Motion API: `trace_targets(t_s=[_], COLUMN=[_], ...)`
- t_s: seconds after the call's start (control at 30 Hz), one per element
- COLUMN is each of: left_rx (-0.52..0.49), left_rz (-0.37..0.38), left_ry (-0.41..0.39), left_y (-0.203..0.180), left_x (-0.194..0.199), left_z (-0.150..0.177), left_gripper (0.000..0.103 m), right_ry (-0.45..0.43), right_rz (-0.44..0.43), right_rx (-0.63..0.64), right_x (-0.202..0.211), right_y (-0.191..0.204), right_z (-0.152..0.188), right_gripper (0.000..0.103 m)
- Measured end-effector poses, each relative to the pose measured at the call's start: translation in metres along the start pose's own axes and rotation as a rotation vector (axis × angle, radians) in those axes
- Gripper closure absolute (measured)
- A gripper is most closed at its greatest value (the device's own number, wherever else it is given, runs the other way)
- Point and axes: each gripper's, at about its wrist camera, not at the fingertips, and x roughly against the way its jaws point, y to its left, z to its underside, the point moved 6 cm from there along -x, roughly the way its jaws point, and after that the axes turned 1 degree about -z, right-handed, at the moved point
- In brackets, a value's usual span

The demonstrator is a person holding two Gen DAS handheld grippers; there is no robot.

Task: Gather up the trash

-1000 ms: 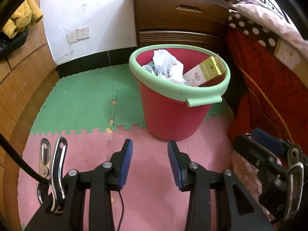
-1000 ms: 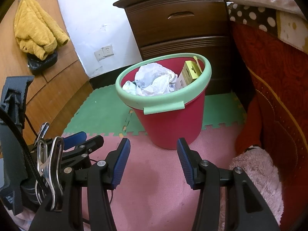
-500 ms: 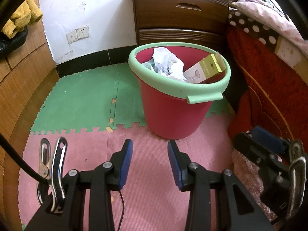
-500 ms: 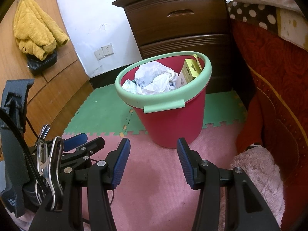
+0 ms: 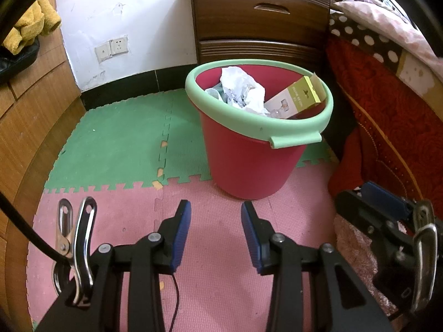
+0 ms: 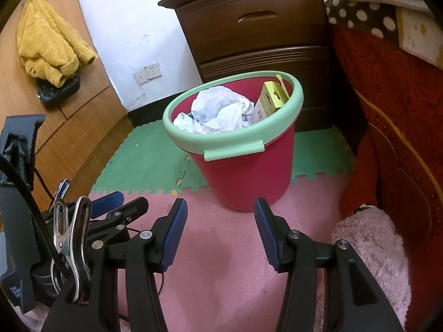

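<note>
Almost nothing changes here. My left tongs hang over the pink floor mat at the bottom of the left wrist view, spread with nothing between the blue pads, and my right tongs do the same in their own view, spread wider and just as empty. Neither hand has shifted over the last second, and both gaps stay as they were.

The red bin with its green rim stands in the middle of each frame, on the seam between green and pink mats, in front of the dark wooden drawers. Crumpled white paper and a yellow-green carton already lie inside it, the carton leaning on the right side of the rim.

Against the earlier frame, the bin sits a touch lower and nearer the centre in the left view; otherwise the picture matches. I see no loose rubbish on the mats in either view, so I judge the collecting done or nearly so, and this a pause in front of the bin.
</note>
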Motion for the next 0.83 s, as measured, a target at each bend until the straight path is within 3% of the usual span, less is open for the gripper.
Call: trace_targets(t_s=[0.83], left_rx=[0.002], left_rz=[0.003], left_ry=[0.017], left_y=[0.0005], left_x=[-0.0047], left_z=[0.0014], left_gripper=[0.062], right_ry=[0.009], right_rz=[0.005], right_rx=[-0.005], right_x=[-0.0037], right_y=[-0.0001], right_z=[0.0038], right_gripper=[0.052])
